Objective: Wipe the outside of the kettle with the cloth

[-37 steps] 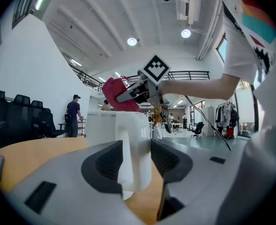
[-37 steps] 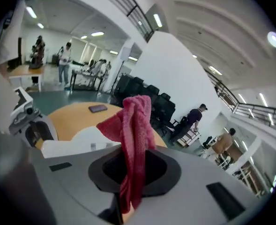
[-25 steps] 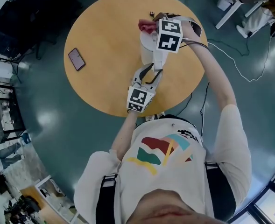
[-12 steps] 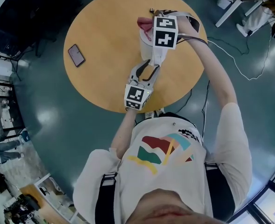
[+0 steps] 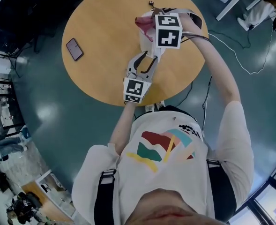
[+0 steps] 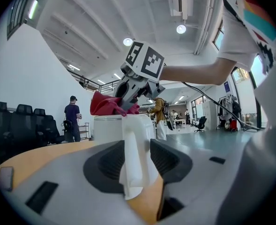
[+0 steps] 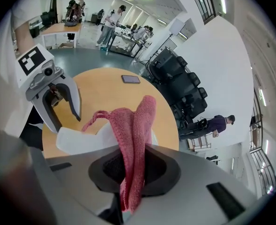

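A white kettle stands on the round wooden table. My left gripper is shut on the kettle's handle, which shows as a white strip pinched between the dark pads. The kettle body rises just beyond it. My right gripper is over the kettle's top, shut on a red knitted cloth. The cloth drapes onto the kettle's upper rim. In the left gripper view the cloth hangs under the right gripper. The kettle's far side is hidden.
A dark phone lies on the table's left part, also visible in the right gripper view. Cables trail on the floor at the right. People and desks stand far off in the room.
The right gripper with the red cloth has shifted slightly over the kettle's top. The left gripper keeps its hold on the handle.
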{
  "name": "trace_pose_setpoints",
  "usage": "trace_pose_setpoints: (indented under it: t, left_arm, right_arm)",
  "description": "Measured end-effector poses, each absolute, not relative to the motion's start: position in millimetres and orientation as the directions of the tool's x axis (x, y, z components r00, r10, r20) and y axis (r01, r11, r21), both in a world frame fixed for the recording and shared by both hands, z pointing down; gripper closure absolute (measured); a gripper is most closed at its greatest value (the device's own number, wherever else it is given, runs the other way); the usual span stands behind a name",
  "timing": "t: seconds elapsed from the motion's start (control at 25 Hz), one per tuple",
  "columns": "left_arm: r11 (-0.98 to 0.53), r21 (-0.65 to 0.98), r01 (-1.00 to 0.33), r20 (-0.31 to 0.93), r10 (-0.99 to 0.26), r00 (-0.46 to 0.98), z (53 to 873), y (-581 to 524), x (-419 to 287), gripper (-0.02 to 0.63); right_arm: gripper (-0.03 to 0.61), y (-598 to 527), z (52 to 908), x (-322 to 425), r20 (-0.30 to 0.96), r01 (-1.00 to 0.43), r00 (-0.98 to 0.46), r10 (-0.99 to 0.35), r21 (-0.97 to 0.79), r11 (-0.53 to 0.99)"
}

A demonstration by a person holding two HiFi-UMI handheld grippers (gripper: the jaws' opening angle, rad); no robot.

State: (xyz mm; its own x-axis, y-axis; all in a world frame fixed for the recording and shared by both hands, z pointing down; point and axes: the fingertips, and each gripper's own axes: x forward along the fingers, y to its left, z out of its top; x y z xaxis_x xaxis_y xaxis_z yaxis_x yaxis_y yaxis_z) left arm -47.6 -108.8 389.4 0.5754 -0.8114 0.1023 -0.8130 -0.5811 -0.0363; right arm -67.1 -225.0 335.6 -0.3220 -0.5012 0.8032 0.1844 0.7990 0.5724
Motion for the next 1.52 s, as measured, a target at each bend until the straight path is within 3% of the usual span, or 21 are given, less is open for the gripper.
trace_pose_setpoints:
  t: [1.04,1.52]
  left_arm:
    - [-0.507,-0.024,-0.861,0.114,-0.857,0.502,402.4,-61.8,-112.0,0.399]
    - [-0.408,0.005,-0.913,0.097,-0.909,0.406,405.2,-26.1,-120.7,0.399]
  right_arm:
    - [0.54,-113.9,346.0,-49.7,0.797,0.122,-0.321,-0.511,0.57,0.812]
    - [0.54,-82.6,363.8,-41.9,0.629,-0.084,-0.388,-0.674,0.704,0.706]
